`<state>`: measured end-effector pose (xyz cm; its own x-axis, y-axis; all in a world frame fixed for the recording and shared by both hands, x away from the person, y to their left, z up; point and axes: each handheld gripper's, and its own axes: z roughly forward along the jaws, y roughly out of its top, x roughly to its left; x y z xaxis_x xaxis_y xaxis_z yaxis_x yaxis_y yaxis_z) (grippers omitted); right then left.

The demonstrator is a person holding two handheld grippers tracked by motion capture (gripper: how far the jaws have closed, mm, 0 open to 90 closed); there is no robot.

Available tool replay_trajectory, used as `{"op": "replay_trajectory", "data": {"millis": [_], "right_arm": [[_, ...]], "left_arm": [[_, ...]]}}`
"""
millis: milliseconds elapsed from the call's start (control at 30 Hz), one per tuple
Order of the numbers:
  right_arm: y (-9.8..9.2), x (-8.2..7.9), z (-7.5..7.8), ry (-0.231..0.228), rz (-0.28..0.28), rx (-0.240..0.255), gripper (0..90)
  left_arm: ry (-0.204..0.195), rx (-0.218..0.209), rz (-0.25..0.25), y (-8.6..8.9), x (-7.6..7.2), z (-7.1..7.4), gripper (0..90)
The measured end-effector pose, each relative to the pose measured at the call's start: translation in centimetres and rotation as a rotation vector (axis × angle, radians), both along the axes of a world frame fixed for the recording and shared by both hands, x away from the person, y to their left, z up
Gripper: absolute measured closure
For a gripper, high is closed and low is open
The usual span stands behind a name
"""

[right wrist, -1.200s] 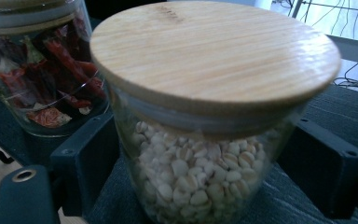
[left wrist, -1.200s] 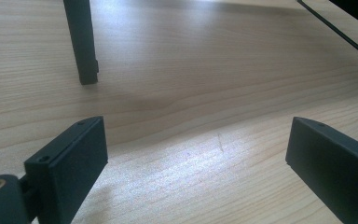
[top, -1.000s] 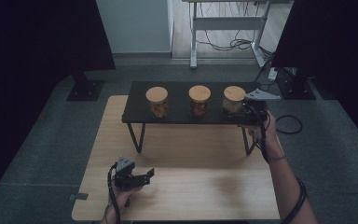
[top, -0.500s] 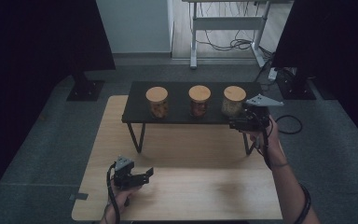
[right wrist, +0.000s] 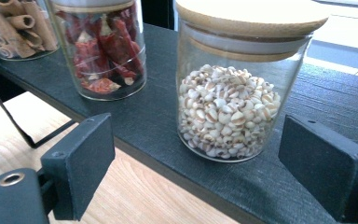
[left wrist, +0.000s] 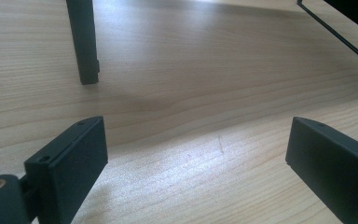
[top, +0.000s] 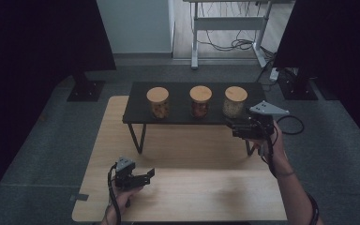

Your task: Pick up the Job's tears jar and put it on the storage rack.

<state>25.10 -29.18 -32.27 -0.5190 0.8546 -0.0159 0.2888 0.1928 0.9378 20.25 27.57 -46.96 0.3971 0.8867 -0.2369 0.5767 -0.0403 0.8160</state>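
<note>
Three glass jars with wooden lids stand in a row on a black shelf [top: 178,116]: cinnamon sticks [top: 157,103], dried red chillies [top: 200,101] and pale grains [top: 235,102]. My right gripper [top: 232,126] hovers at the shelf's front right edge, facing the grain jar [right wrist: 233,93]. It is open; its jaws have just been opening, and the jar stands a little beyond the pads, untouched. The chilli jar [right wrist: 105,51] and the cinnamon jar [right wrist: 18,23] stand to its left. My left gripper [top: 146,175] rests low near the table's front left, open, with only bare wood [left wrist: 191,93] between its jaws.
The shelf stands on thin black legs [left wrist: 85,42] on the light wooden table [top: 192,197]. A cable loops on the grey floor to the right [top: 293,124]. Dark screens flank the scene, and a white desk frame [top: 225,28] stands at the back.
My right gripper has drawn back from the grain jar toward the near side of the table, with its jaws wider apart. The left gripper has stayed where it was.
</note>
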Motion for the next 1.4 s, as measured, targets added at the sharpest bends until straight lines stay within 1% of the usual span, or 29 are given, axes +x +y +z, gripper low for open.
{"op": "replay_trajectory", "data": {"millis": [167,367,500,600,700,800,833,867,900,933,967,1000,1033,1133,1233,1267,1300,1333,1367,1400], "right_arm": [[-0.2,-0.9,-0.4,-0.005,0.010,0.004,9.9],[-0.2,-2.3,-1.3,-0.016,0.032,0.009,10.0],[-0.2,-3.3,-2.3,-0.020,0.049,0.018,10.0],[-0.4,-4.2,-3.2,-0.025,0.062,0.040,10.0],[-0.5,-4.8,-3.9,-0.029,0.070,0.051,10.1],[-0.4,-5.7,-4.8,-0.040,0.059,0.027,10.1],[-0.4,-5.7,-4.8,-0.040,0.059,0.027,10.1],[-0.5,-6.1,-5.4,-0.035,0.052,0.029,10.2],[-0.5,-6.1,-5.4,-0.035,0.052,0.029,10.2],[-0.7,-6.5,-6.1,-0.031,0.050,0.032,10.2],[-0.7,-6.5,-6.1,-0.031,0.050,0.032,10.2],[-0.7,-7.0,-6.8,-0.028,0.045,0.026,10.2],[-0.7,-7.0,-6.8,-0.028,0.045,0.026,10.2],[-1.0,-7.5,-7.8,-0.015,0.044,0.019,10.2],[-1.3,-8.0,-9.0,0.009,0.046,0.019,10.2],[-1.3,-8.0,-9.0,0.009,0.046,0.019,10.2],[-1.3,-8.2,-9.6,0.018,0.049,0.022,10.2],[-1.3,-8.2,-9.6,0.018,0.049,0.022,10.2],[-1.3,-8.3,-10.1,0.026,0.051,0.027,10.1],[-1.3,-8.4,-10.3,0.028,0.050,0.028,10.3]], "left_arm": [[-0.012,-0.001,-0.003,0.0,-0.3,0.2,4.9],[-0.012,-0.004,-0.006,0.1,-0.3,0.2,5.0],[-0.014,-0.002,-0.012,0.0,-0.3,0.2,4.9],[-0.012,0.000,-0.014,-0.1,-0.4,0.2,4.9],[-0.012,0.000,-0.015,-0.2,-0.4,0.2,4.9],[-0.012,0.000,-0.016,-0.2,-0.4,0.2,4.9],[-0.012,0.001,-0.015,-0.2,-0.4,0.2,4.9],[-0.011,0.002,-0.014,-0.1,-0.4,0.2,4.9],[-0.011,0.002,-0.014,-0.1,-0.4,0.2,4.9],[-0.012,0.003,-0.014,-0.1,-0.4,0.3,4.9],[-0.012,0.003,-0.014,-0.1,-0.4,0.3,4.9],[-0.013,0.003,-0.014,-0.1,-0.4,0.3,4.9],[-0.013,0.003,-0.014,-0.1,-0.4,0.3,4.9],[-0.013,0.003,-0.016,-0.2,-0.5,0.3,4.9],[-0.013,0.006,-0.019,-0.3,-0.5,0.3,4.9],[-0.013,0.006,-0.019,-0.3,-0.5,0.3,4.9],[-0.013,0.007,-0.020,-0.3,-0.5,0.3,4.9],[-0.012,0.007,-0.020,-0.4,-0.5,0.3,4.9],[-0.012,0.006,-0.020,-0.4,-0.5,0.3,4.9],[-0.012,0.007,-0.020,-0.4,-0.5,0.3,4.9]]}}
